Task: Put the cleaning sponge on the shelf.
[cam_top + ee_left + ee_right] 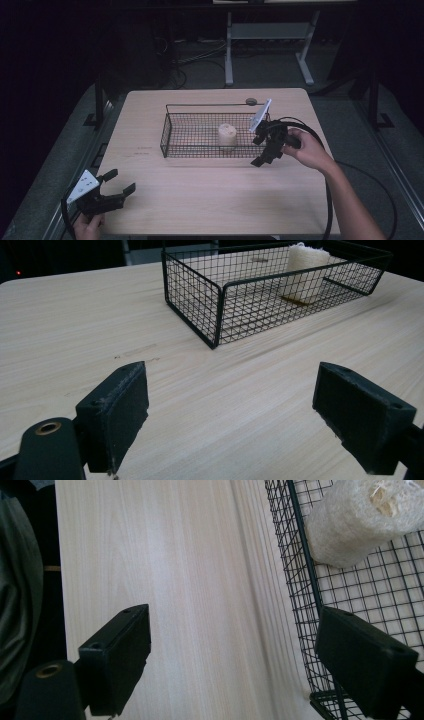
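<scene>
**Right gripper at the basket's end, loofah piece inside**

Jaws of the right gripper [266, 149] stand apart with nothing between them. In the right gripper view, 1 jaw hangs over the bare wood and the other over the mesh, so they seem to straddle the end wall of the black wire-mesh basket [300, 555]; likely this lines them up to take hold of that wall. Just beyond the mesh-side jaw, the cream, cylindrical loofah-like piece [357, 522] stands upright on the basket floor, apart from the gripper.

The left gripper [118, 188] rests low at the near left corner of the pale wooden table [200, 200], also spread and empty, well apart from the basket [220, 315] ahead of it. Parked there, it leaves the working space to the other hand. Past the basket's far rim lies a small round grey disc [251, 101].
</scene>
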Demonstrator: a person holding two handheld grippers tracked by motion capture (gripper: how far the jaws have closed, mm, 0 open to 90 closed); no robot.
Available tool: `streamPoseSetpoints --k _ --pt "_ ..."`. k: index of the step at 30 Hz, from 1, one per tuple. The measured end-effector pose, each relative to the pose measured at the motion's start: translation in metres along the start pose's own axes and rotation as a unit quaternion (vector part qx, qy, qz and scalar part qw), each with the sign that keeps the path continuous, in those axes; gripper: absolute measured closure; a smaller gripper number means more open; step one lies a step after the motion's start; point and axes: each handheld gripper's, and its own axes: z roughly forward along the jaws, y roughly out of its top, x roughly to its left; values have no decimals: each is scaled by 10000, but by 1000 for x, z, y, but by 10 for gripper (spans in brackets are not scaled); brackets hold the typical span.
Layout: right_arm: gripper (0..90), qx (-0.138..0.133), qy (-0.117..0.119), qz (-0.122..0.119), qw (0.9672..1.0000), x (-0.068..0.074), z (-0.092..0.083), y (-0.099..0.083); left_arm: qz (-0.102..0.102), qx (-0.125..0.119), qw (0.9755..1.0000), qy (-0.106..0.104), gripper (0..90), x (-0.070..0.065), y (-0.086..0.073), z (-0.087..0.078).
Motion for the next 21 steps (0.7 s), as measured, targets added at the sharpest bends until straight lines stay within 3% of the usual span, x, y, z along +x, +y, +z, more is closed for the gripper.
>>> streamPoseSetpoints --k 4,8,13,21 --pt "145 168 -22 -59 9998 4 4 -3 2 9 10000 -7 139 0 0 0" --pt "145 29 30 -80 10000 8 4 -7 2 3 10000 -7 140 0 0 0" --pt "145 118 9 -26 9999 11 7 -12 -5 8 10000 -10 140 0 0 0" --pt "145 33 38 3 10000 17 12 -17 0 6 10000 -9 139 -1 0 1"
